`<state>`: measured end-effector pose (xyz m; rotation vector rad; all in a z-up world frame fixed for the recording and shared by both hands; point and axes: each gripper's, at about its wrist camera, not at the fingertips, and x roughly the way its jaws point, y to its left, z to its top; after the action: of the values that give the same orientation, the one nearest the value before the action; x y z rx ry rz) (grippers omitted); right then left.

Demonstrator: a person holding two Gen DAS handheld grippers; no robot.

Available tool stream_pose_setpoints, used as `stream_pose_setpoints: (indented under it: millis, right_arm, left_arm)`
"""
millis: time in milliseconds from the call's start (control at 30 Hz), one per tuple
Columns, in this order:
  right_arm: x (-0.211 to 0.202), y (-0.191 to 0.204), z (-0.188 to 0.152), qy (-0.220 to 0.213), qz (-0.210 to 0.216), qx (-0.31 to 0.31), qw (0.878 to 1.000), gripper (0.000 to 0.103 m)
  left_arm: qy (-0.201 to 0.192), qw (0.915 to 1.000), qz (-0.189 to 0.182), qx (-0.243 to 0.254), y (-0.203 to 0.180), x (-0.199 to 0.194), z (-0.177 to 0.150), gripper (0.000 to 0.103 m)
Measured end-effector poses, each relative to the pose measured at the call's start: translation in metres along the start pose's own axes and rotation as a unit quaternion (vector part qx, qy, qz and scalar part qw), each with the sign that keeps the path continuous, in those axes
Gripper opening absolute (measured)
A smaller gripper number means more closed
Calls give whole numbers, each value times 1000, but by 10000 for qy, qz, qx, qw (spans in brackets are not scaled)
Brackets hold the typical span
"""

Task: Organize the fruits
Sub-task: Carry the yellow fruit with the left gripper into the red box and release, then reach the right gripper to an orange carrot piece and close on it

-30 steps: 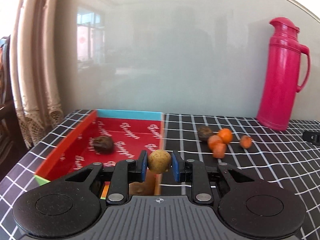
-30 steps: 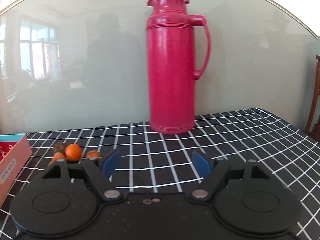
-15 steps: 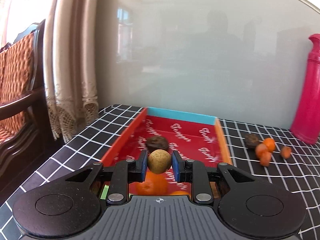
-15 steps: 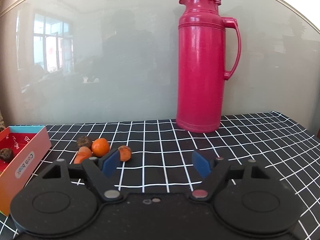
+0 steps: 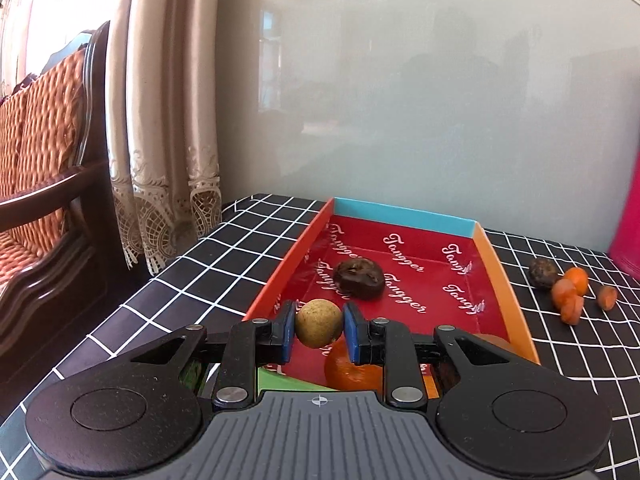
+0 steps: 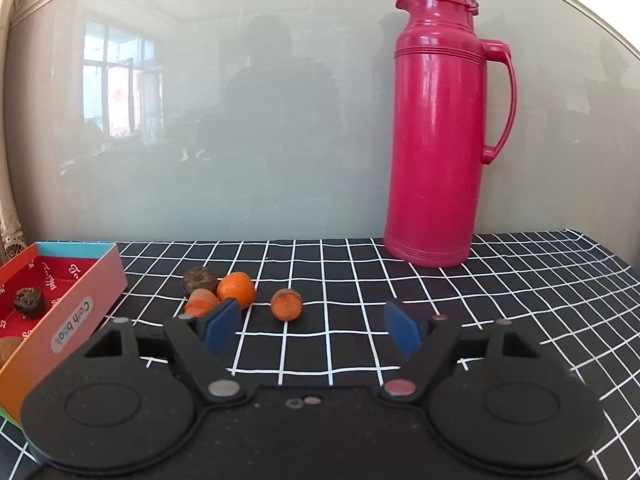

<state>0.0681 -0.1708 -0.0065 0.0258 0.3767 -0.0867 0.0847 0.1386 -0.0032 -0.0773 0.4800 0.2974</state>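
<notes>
Tan round fruit (image 5: 319, 323) above red box (image 5: 502, 280)

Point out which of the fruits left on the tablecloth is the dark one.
The dark brown fruit at the back left of the cluster on the tablecloth, nearest the box. The other three are orange.

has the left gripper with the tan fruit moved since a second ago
Yes. The left gripper, shut on the tan fruit, has swung left over the red box.
</notes>
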Motion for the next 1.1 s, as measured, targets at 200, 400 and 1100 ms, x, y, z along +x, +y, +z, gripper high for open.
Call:
stream_pose_setpoints:
  millis: [200, 400, 1100]
  right_arm:
    - [2, -1, -1, 27, -4, -15, 10000, 79]
    - [1, 0, -2, 26, 11, -16, 10000, 79]
    - [10, 10, -8, 48, 166, -112, 9998, 79]
  left_arm:
    - [88, 10000, -10, -18, 2, 6, -1, 26]
    - [59, 9999, 17, 127, -5, 3, -1, 40]
    - [-436, 9990, -17, 117, -8, -17, 1, 67]
